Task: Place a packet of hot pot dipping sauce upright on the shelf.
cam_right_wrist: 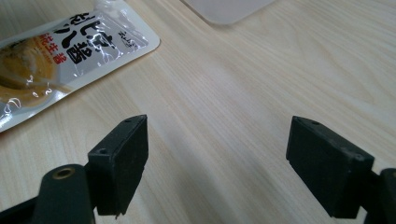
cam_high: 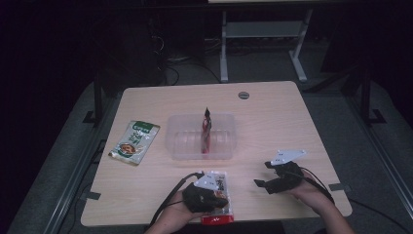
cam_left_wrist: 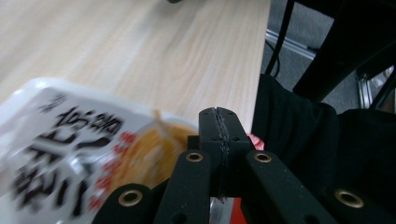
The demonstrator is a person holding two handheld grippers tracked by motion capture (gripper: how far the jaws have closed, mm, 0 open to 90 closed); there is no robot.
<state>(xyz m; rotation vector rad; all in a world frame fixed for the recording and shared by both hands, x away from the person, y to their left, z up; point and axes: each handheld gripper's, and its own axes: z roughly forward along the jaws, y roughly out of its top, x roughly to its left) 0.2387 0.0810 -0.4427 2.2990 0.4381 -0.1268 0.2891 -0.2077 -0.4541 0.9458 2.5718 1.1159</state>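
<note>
The left gripper (cam_high: 214, 201) is clenched on the near edge of the white-and-red food packet (cam_high: 221, 195) at the worktop's (cam_high: 272, 117) near edge, probably to carry it to the clear bin (cam_high: 226, 146) beyond. The right gripper (cam_high: 265, 183) hovers released, well right of the packet.

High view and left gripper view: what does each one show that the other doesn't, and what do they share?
The high view adds the clear container with a red packet standing in it, the green packet and the open right gripper. The left gripper view adds the left gripper with its jaws pressed shut, and blurred print up close. Shared: the white noodle packet and the wooden table.
</note>
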